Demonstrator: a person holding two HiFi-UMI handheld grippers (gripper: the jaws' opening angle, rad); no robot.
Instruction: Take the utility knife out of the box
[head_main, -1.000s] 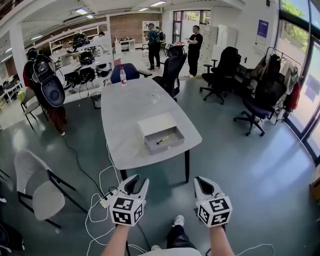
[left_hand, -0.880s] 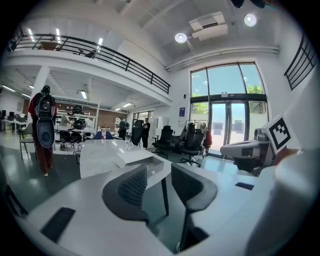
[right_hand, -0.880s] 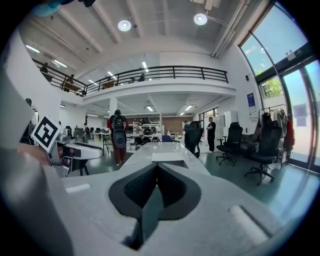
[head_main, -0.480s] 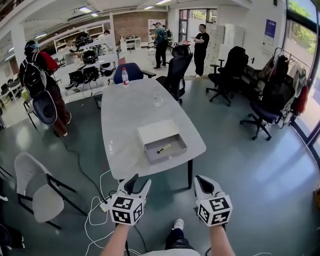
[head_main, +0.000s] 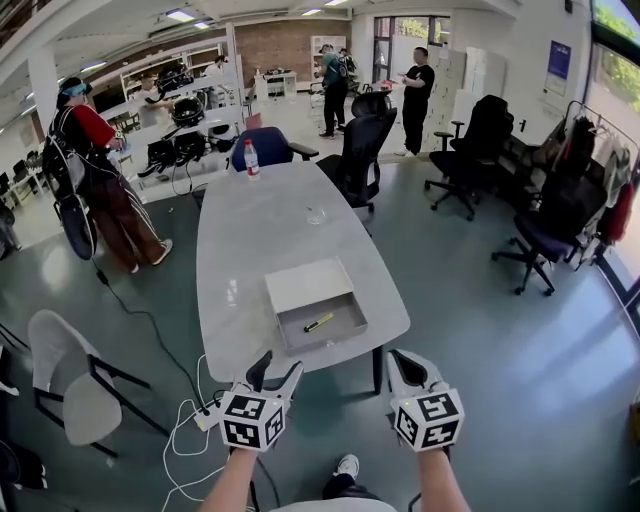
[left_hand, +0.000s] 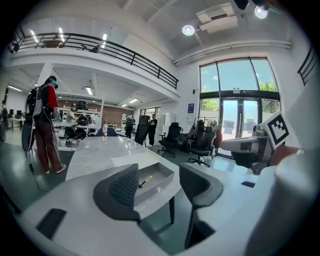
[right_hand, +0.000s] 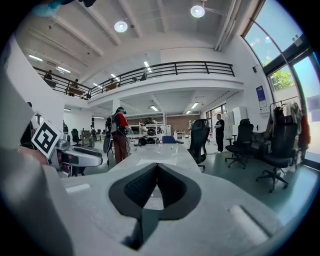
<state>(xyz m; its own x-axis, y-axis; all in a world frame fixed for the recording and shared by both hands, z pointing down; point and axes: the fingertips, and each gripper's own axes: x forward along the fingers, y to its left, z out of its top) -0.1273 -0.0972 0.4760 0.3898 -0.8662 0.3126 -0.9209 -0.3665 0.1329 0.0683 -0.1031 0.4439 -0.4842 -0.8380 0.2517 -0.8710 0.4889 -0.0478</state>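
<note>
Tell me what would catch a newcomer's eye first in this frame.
A long grey table fills the middle of the head view, with an open box at its near end and a yellow utility knife lying inside. In the foreground, short of the table, the left gripper has just been opening its jaws, nothing between them, while the right gripper is shut.

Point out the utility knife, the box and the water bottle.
utility knife (head_main: 319, 323), head view, middle of its yellow body.
box (head_main: 324, 343), head view, its near wall.
water bottle (head_main: 253, 160), head view, its clear body.
</note>
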